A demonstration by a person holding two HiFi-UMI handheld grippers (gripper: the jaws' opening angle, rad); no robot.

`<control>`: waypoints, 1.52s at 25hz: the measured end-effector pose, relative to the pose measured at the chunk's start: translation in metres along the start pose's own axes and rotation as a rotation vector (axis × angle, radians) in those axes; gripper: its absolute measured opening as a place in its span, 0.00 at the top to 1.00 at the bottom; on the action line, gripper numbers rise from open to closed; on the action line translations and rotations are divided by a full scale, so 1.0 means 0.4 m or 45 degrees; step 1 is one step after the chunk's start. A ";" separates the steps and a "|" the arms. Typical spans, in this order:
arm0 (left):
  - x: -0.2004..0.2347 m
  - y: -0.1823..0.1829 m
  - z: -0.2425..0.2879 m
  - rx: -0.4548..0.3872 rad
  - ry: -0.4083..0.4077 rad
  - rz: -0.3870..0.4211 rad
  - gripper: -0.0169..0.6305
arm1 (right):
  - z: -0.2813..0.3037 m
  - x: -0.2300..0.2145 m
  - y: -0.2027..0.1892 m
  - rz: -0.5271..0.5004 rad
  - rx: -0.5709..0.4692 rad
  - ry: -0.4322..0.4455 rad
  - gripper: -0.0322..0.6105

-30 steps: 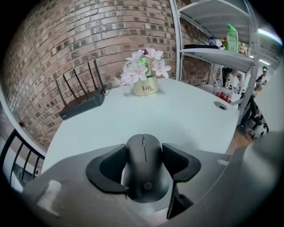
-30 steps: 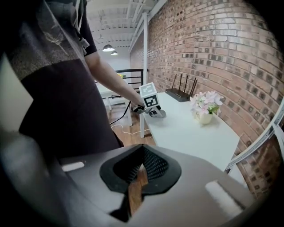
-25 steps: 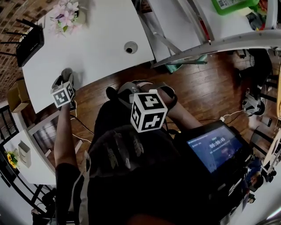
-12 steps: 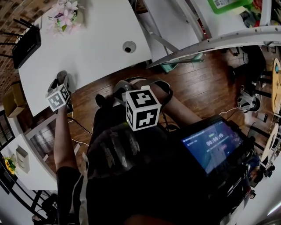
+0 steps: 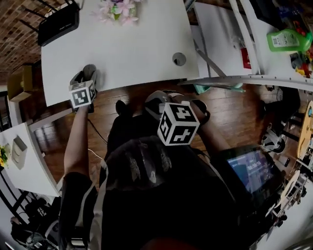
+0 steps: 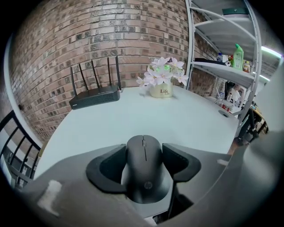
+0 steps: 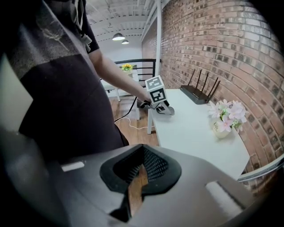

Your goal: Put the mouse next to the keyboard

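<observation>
A black mouse (image 6: 144,164) sits between the jaws of my left gripper (image 6: 143,148), which is shut on it. In the head view the left gripper (image 5: 87,75) reaches over the near left edge of the white table (image 5: 137,44). The right gripper view shows it from the side (image 7: 163,107), low over that table edge. My right gripper (image 5: 152,100) hangs close to the person's body over the wooden floor, its jaws (image 7: 143,157) shut with nothing in them. No keyboard shows in any view.
A black router (image 5: 58,23) with antennas and a pot of pink flowers (image 5: 117,9) stand at the table's far side. A round cable hole (image 5: 179,59) lies near its right edge. A metal shelf rack (image 5: 254,53) with a green bottle (image 5: 288,40) stands to the right.
The head view has swung so the table lies more in the middle. The left gripper still holds the mouse at the table's near left edge. The right gripper stays by the body.
</observation>
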State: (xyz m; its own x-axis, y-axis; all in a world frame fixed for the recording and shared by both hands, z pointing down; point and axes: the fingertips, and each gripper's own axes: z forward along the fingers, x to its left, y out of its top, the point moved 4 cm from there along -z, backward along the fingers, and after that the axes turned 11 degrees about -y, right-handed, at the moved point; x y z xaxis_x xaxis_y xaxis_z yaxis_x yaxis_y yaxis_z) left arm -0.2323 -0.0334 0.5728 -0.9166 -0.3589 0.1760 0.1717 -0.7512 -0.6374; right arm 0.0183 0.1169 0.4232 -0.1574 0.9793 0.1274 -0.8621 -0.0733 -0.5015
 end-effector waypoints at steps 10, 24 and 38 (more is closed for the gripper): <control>0.121 -0.022 -0.037 -0.019 0.038 -0.009 0.56 | 0.067 -0.002 0.080 -0.014 0.043 0.047 0.94; 0.233 -0.058 -0.093 -0.049 0.081 -0.082 0.56 | 0.118 0.017 0.138 -0.048 0.068 0.123 0.94; 0.310 -0.070 -0.123 -0.063 0.084 -0.100 0.56 | 0.151 0.019 0.175 -0.052 0.071 0.144 0.94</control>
State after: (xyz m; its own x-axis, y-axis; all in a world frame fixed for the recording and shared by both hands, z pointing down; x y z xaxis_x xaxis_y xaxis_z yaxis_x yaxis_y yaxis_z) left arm -0.3686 -0.0298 0.5755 -0.9486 -0.2615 0.1784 0.0817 -0.7466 -0.6602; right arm -0.0722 0.1077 0.4409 -0.0692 0.9964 0.0481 -0.8928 -0.0403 -0.4487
